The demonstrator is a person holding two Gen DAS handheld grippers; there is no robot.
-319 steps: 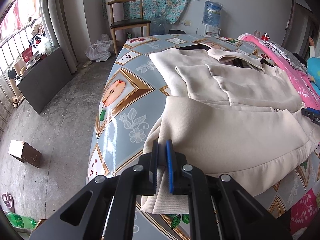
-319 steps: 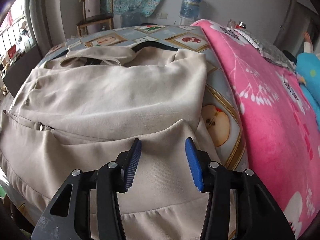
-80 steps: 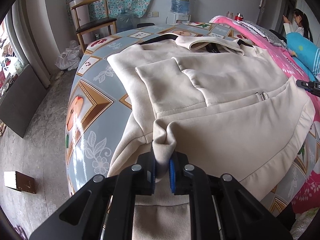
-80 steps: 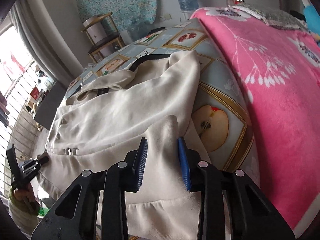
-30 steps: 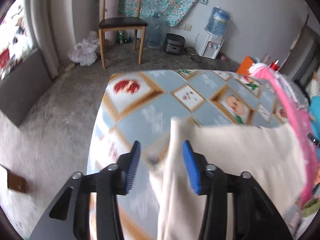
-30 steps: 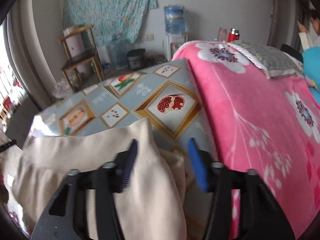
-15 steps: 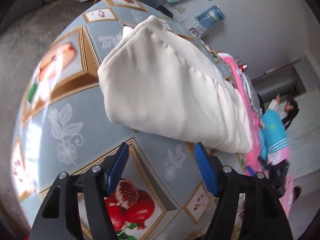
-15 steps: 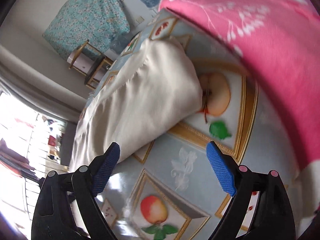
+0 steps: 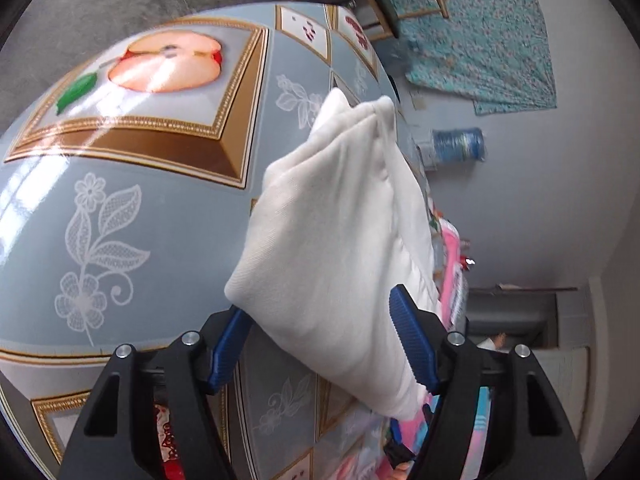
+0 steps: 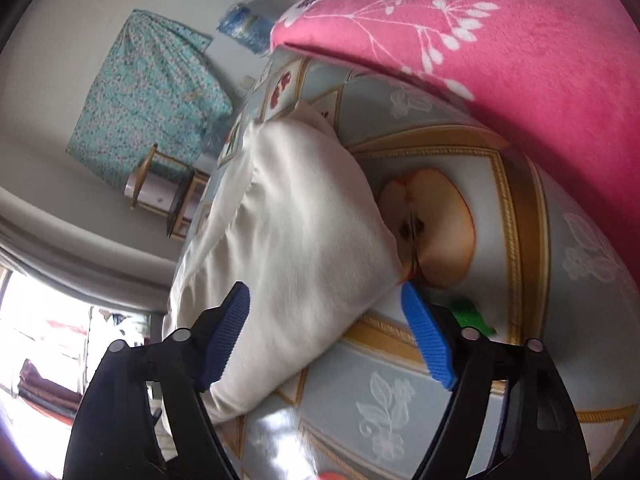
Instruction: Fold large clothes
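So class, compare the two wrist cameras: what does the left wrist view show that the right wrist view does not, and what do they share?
Only the left wrist view: the left gripper around one end of the folded cream garment.

Only the right wrist view: the right gripper, closing around the other end, and the pink blanket.

Both: the garment, the fruit-print tablecloth, the floral wall cloth and the water bottle.

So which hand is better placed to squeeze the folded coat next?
Probably both. The left gripper straddles one end of the coat. The right gripper, jaws closing, straddles the other end. The bundle looks too wide for one.
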